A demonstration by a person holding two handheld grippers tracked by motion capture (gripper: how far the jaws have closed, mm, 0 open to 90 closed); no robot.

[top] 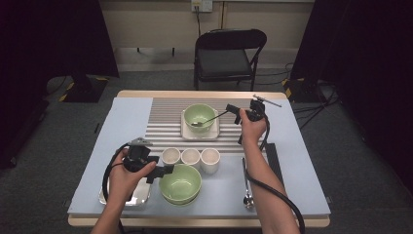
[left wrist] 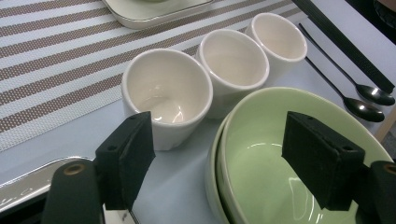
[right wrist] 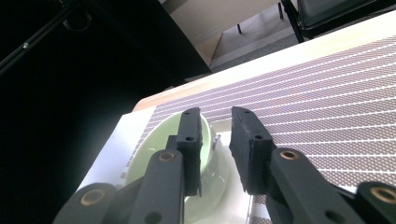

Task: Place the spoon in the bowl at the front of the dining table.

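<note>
High view: my right gripper (top: 229, 111), jaws narrowly parted around the slim metal spoon (top: 208, 119), rests its head in the pale green ceramic bowl (top: 199, 115) just ahead; my left gripper (top: 165, 170) gapes empty.

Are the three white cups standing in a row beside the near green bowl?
Yes, the three white cups stand side by side just behind the near green bowl.

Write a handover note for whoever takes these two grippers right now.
Right gripper: jaws slightly apart, nothing between them, beside the far green bowl on its square plate.
Left gripper: wide open, empty, over the stacked green bowls, by three white cups.
Done: one spoon lies in the far bowl, handle toward the right gripper.
Left: probably the two spoons at the table's right, and the stacked bowls.
</note>
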